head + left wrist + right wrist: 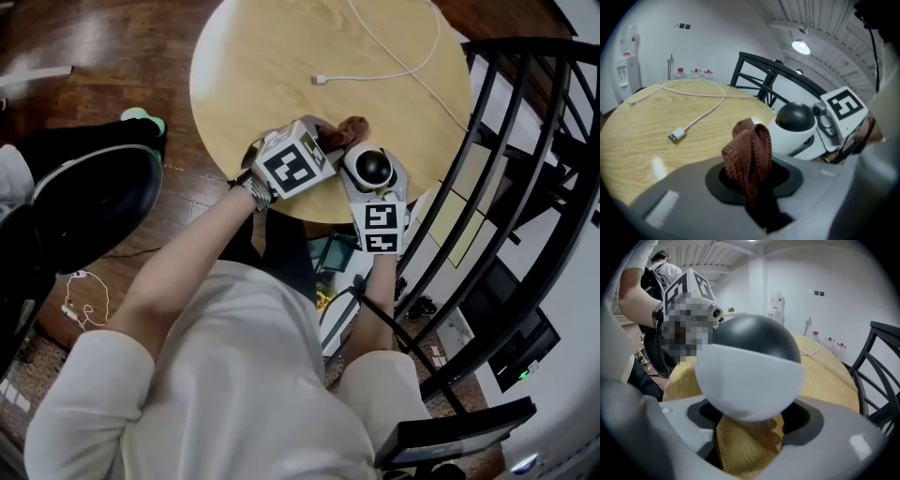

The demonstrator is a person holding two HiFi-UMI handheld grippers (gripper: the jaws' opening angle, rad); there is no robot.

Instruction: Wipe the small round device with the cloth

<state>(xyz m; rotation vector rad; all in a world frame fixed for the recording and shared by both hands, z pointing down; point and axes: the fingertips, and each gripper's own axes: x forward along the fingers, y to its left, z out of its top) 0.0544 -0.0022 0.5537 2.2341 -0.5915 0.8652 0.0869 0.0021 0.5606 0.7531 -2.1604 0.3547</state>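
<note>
**Cloth and device both in hand, wiping still to do**

My left gripper [751,194] has its jaws clenched on the one brown cloth [748,152]. The cloth stands bunched just beside the white side of the one round device [749,376], though I cannot tell if they touch. My right gripper [750,439] clamps that device by its base, at the near edge of the desk [272,56]. I judge the rubbing itself remains. One white cable [701,111] lies farther back.

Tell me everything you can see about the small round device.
The device is ball-shaped: smooth white lower shell, glossy black dome on top. The right gripper clamps its white base, holding it upright at the near edge of the wooden table. The brown cloth sits close beside it; contact is unclear.
</note>
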